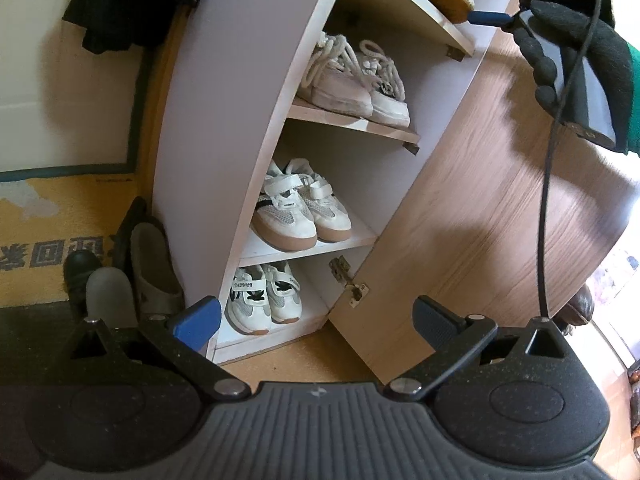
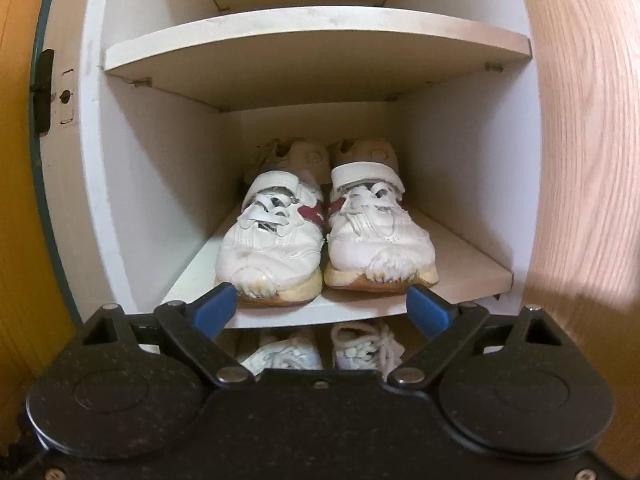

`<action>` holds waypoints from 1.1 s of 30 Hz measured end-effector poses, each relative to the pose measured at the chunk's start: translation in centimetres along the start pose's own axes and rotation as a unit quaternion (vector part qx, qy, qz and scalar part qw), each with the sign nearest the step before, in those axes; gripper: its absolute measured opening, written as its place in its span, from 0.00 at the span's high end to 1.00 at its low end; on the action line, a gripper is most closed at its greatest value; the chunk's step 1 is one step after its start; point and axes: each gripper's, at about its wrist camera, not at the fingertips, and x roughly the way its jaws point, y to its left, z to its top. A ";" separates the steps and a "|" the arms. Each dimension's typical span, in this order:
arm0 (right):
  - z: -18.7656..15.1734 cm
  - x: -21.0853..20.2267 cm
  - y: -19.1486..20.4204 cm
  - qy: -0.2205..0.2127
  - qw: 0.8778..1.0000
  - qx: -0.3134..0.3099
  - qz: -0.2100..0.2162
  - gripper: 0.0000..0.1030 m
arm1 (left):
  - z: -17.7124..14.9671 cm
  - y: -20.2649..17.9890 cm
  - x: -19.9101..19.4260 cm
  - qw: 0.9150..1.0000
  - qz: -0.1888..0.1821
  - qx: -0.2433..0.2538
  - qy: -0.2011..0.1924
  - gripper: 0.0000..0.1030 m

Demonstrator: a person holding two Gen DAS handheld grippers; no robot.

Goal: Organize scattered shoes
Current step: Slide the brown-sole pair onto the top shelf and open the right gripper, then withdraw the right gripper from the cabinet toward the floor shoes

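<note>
You're looking into an open shoe cabinet (image 2: 96, 128), R gripper (image 2: 320, 312) hovering w/ jaws spread wide and nothing between them, its blue pads (image 2: 212, 312) just short of the shelf edge. Straight ahead of that tool, a pair of white strap sneakers (image 2: 326, 236) is sitting toes-out, side by side and touching, on the shelf (image 2: 472, 276); the toe of the left shoe is just beyond the left pad. Below the tool, another shelf is showing a laced white pair (image 2: 360, 346).

L gripper (image 1: 316, 320) is hanging back, angled down at the cabinet, jaws also wide and empty. Ahead of it, three pairs are lined up on stacked shelves: laced pair (image 1: 352, 80) up top, gum-sole pair (image 1: 300, 208) mid, small pair (image 1: 264, 296) lowest. To its left, on the floor beside the cabinet, grey slippers (image 1: 152, 268) are leaning, not yet shelved. Upper right, the gloved hand (image 1: 580, 52) is holding the other tool.

Handling, as judged: sneakers are looking light, uppers soft and crushable, soles stiff, toe rubber cracked and peeling, so skip the toe. Best hold is probably across the heel collar or midfoot w/ pads on the sole sides. Slippers are likely floppy; pinch the stiffer sole edge.
</note>
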 end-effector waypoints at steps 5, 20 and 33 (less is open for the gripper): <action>-0.1 0.7 -0.9 0.007 1.000 0.023 0.006 0.08 | -0.1 -0.5 0.1 1.000 -0.001 0.004 0.000 0.01; 0.0 0.1 0.5 -0.007 1.000 0.008 -0.004 0.07 | -0.6 -1.6 0.4 1.000 0.006 0.019 0.003 0.01; -4.8 -9.4 -2.7 -0.017 0.997 0.074 -0.021 0.05 | -0.9 -2.8 0.2 1.000 -0.016 0.018 0.009 0.01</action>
